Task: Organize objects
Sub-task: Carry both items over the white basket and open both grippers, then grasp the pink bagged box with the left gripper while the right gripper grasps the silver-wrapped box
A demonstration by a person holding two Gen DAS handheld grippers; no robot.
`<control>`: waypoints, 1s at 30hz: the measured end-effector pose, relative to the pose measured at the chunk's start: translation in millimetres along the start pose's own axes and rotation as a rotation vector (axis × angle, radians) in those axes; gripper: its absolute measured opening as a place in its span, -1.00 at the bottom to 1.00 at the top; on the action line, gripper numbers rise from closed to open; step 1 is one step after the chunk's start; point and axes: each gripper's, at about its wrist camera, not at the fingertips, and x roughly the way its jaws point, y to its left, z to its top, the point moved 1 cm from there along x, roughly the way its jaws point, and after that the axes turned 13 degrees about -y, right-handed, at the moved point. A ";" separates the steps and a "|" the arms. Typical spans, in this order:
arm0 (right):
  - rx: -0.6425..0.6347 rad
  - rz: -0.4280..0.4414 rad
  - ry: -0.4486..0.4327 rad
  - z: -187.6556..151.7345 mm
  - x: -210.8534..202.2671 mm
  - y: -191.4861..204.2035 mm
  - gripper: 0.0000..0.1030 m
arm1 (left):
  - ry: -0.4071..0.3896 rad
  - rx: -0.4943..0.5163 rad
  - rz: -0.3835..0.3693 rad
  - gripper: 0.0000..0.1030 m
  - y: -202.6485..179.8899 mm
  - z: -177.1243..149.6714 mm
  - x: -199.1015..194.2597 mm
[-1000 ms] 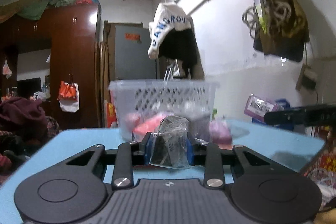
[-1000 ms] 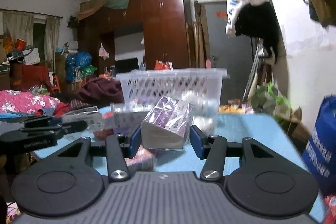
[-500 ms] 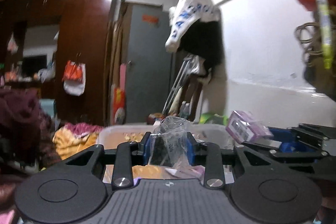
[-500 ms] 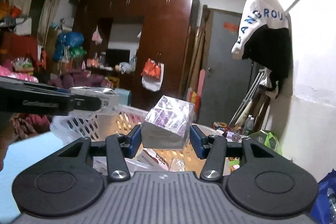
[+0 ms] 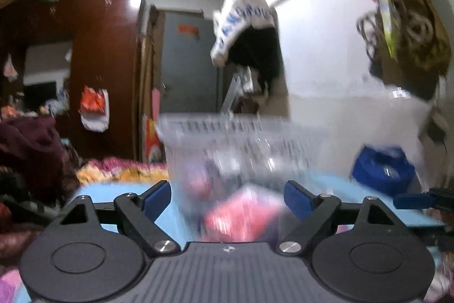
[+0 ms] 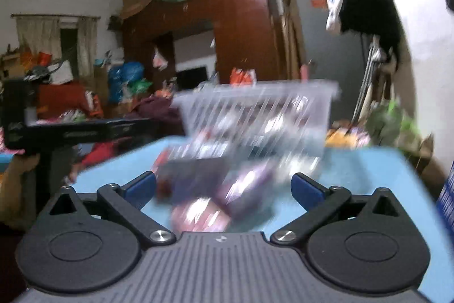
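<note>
basket [image 5: 235, 138] on table [image 5: 113, 192] | packets [image 6: 204, 206] apparently before it (blurred) | wardrobe [image 5: 107, 61] behind-left

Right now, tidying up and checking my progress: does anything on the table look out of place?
Yes. Several packets lie loose on the blue table in front of the clear basket rather than inside it. Blur hides their details.
</note>
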 end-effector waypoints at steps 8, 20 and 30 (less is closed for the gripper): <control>-0.092 0.024 0.145 -17.1 25.7 18.8 0.82 | 0.166 0.043 -0.124 0.73 6.4 -10.3 35.9; -0.044 0.024 0.074 -22.3 1.5 5.2 0.06 | 0.115 0.000 -0.086 0.24 9.5 -12.6 30.2; -0.017 -0.053 -0.028 -9.4 -12.7 -15.7 0.06 | -0.029 -0.107 -0.087 0.23 27.2 -11.6 10.1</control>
